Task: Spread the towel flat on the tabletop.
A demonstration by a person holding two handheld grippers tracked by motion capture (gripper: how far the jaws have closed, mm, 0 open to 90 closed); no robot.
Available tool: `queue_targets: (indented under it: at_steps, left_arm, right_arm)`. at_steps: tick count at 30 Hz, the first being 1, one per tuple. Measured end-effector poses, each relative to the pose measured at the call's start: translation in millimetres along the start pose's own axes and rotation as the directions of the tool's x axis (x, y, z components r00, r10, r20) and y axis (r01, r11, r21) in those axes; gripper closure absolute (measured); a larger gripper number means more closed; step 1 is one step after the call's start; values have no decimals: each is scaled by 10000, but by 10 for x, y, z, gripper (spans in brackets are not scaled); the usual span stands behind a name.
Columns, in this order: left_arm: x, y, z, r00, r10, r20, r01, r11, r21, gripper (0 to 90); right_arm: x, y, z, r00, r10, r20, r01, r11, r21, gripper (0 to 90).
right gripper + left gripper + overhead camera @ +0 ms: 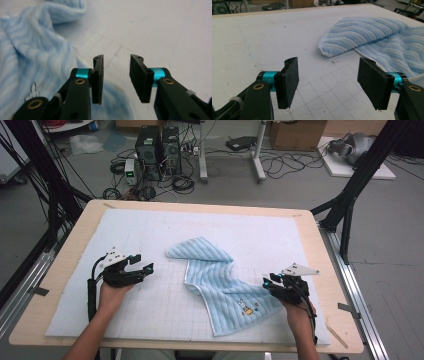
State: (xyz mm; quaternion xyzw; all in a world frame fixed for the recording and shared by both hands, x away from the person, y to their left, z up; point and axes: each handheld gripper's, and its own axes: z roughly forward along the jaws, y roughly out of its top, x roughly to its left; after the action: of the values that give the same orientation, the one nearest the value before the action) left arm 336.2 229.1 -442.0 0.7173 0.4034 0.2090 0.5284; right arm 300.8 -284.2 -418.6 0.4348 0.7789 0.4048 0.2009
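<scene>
Light-blue striped terry towel [220, 280] lies rumpled and half-folded on the bench; both the left gripper [145, 264] and right gripper [266, 282] have fingers released, so straightening seems unfinished.

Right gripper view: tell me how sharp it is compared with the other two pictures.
Right gripper view: the blue towel is smeared and soft, though the right gripper with its open jaws stays fairly crisp. Left gripper view: sharp, the towel's ribs and the mat's grid lines read clearly. High view: evenly lit, no glare, a little soft throughout.
</scene>
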Motion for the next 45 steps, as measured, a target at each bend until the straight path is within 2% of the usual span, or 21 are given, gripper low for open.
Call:
queue_targets:
  at_steps: [4, 9, 14, 18, 20, 22, 24, 25, 27, 29, 30, 33, 36, 38, 41, 43, 44, 45]
  left_arm:
    - [0, 1, -2, 10000, -31, 13, 31, 10000, -16, 337]
    - [-2, -3, 3, 10000, -38, 42, 38, 10000, 27, 337]
    - [-4, -2, 3, 10000, -39, 56, 38, 10000, 21, 337]
    - [-4, -3, 6, 10000, -31, 66, 31, 10000, 32, 337]
    - [-6, -3, 7, 10000, -20, 70, 19, 10000, 51, 337]
    - [-6, -2, 5, 10000, -28, 68, 28, 10000, 29, 338]
    - [-3, -1, 1, 10000, -47, 61, 47, 10000, 5, 338]
    - [0, -1, 1, 10000, -36, 47, 36, 10000, 11, 338]
    - [-2, -2, 2, 10000, -46, 60, 46, 10000, 24, 338]
    - [-6, -1, 1, 10000, -48, 79, 48, 10000, 6, 339]
    - [-8, 0, -1, 10000, -38, 81, 38, 10000, 16, 339]
    - [-9, 1, -4, 10000, -37, 80, 36, 10000, 32, 339]
    - [-10, 0, -6, 10000, -29, 65, 29, 10000, 6, 339]
    - [-10, 0, -5, 10000, -37, 64, 36, 10000, 18, 339]
    - [-13, 0, -1, 10000, -26, 58, 26, 10000, 36, 339]
    - [-14, -1, 1, 10000, 6, 74, -6, 10000, 42, 340]
    - [-17, -1, 3, 10000, 6, 62, -7, 10000, 27, 340]
    - [-17, -1, 3, 10000, 4, 62, -5, 10000, 26, 340]
  right_arm:
    - [78, 126, 266, 9994, -264, -200, 272, 9989, 385, 636]
    - [261, 282, 604, 9961, -542, -697, 589, 9960, 675, 637]
    - [465, 369, 812, 9883, -630, -1390, 746, 9940, 801, 626]
    - [632, 404, 943, 9820, -699, -1753, 870, 9920, 914, 554]
    - [738, 406, 1033, 9821, -1008, -1591, 1202, 9858, 1173, 502]
    - [800, 405, 1072, 9841, -1162, -1340, 1326, 9838, 1205, 496]
    - [818, 408, 1066, 9820, -1279, -1393, 1451, 9819, 1219, 561]
    - [817, 407, 1062, 9806, -1284, -1479, 1470, 9815, 1224, 624]
    - [816, 411, 1052, 9723, -1295, -1945, 1550, 9803, 1223, 852]
    - [835, 410, 1048, 9677, -1513, -2017, 1775, 9770, 1183, 871]
    - [836, 410, 1041, 9677, -1578, -1965, 1826, 9764, 1152, 873]
    - [773, 400, 991, 9770, -1475, -1540, 1659, 9796, 1138, 875]
    - [676, 385, 911, 9848, -1508, -857, 1604, 9799, 1188, 875]
    - [613, 383, 844, 9857, -1664, -271, 1685, 9776, 1262, 874]
    - [512, 370, 751, 9801, -1883, 620, 1772, 9723, 1523, 875]
    - [428, 354, 694, 9786, -1759, 1073, 1581, 9749, 1565, 875]
    - [397, 350, 674, 9753, -1804, 1277, 1591, 9740, 1611, 875]
    - [357, 339, 642, 9684, -1828, 1698, 1536, 9731, 1715, 875]
